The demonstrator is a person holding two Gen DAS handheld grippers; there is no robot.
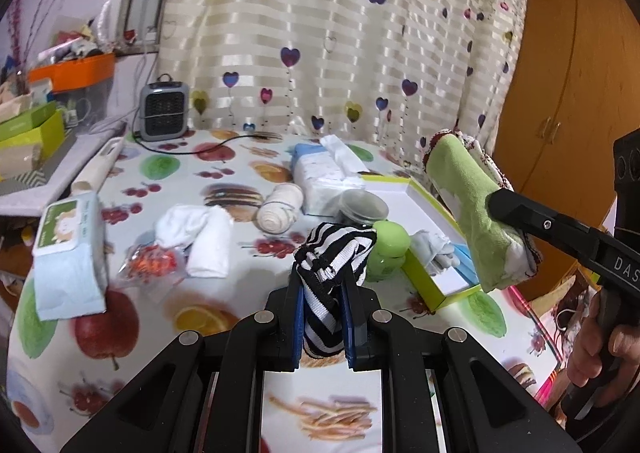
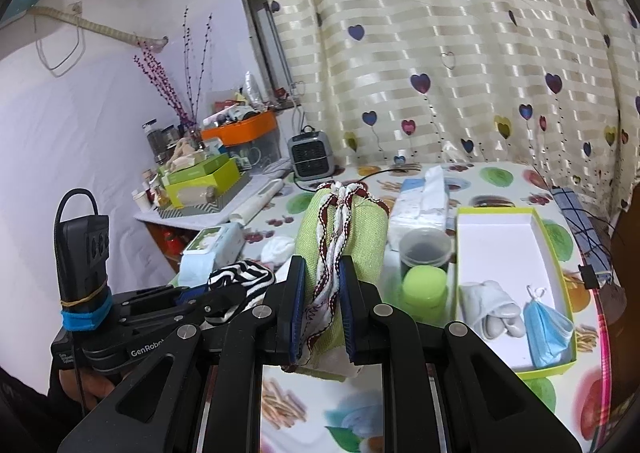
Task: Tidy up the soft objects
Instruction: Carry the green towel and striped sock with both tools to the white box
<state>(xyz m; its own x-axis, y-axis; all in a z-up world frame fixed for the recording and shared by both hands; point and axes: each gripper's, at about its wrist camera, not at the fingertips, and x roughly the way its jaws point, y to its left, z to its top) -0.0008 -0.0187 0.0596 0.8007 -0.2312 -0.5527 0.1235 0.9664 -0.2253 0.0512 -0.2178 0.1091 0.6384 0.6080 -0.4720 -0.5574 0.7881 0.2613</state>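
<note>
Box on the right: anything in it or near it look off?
Nothing damaged or spilled. The green-edged box holds only rolled white gloves and a blue face mask. Soft items still lie loose on the table: white socks and a beige roll. Left gripper clamps a striped cloth, right gripper a green cloth.
</note>
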